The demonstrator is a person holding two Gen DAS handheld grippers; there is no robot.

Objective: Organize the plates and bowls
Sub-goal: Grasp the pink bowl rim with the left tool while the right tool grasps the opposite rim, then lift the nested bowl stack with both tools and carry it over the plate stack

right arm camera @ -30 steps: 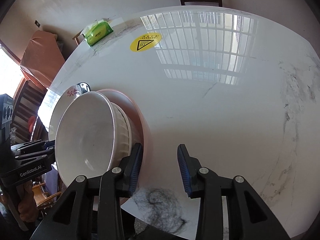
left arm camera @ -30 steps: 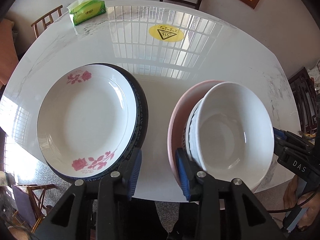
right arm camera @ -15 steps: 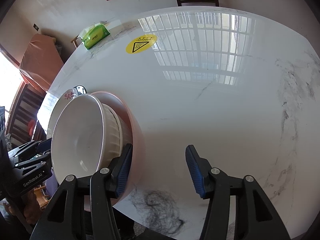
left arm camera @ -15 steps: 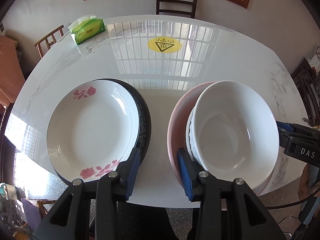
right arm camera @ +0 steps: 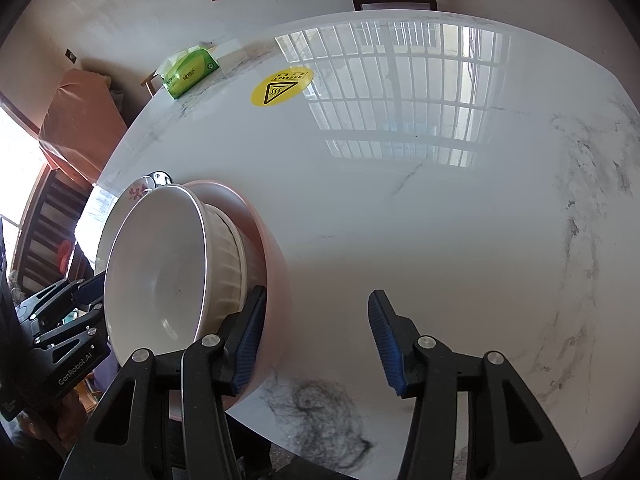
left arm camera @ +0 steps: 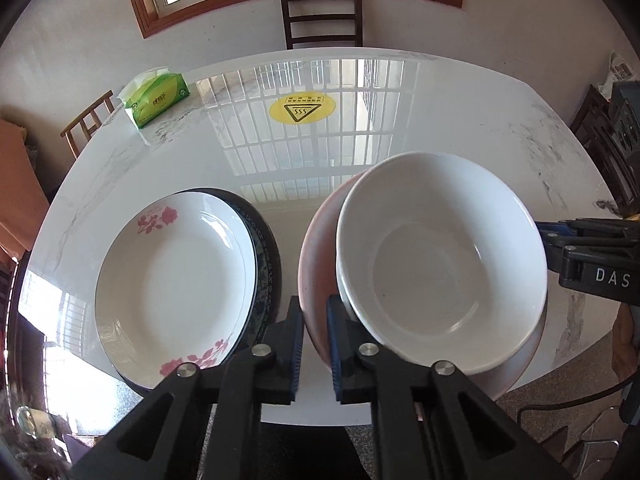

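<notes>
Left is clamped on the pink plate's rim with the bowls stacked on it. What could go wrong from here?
1. The left hand-held gripper, jaws just closed in, pinches only the pink plate at its near rim; lifting there alone could tip it and slide the white bowls off.
2. The right hand-held gripper has been closing, but its pads are not pressing on the rim, so that side is unsupported.
3. The plate seems to sit at the table edge; a slip could drop it.

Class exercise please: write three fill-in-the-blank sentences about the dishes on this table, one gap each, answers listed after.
1. The white bowl sits on a plate coloured ____.
2. The rose-patterned plate rests on a ____-rimmed plate.
3. The green tissue pack lies to the ____ of the yellow sticker in both views.

Answers: pink; dark; left
</notes>
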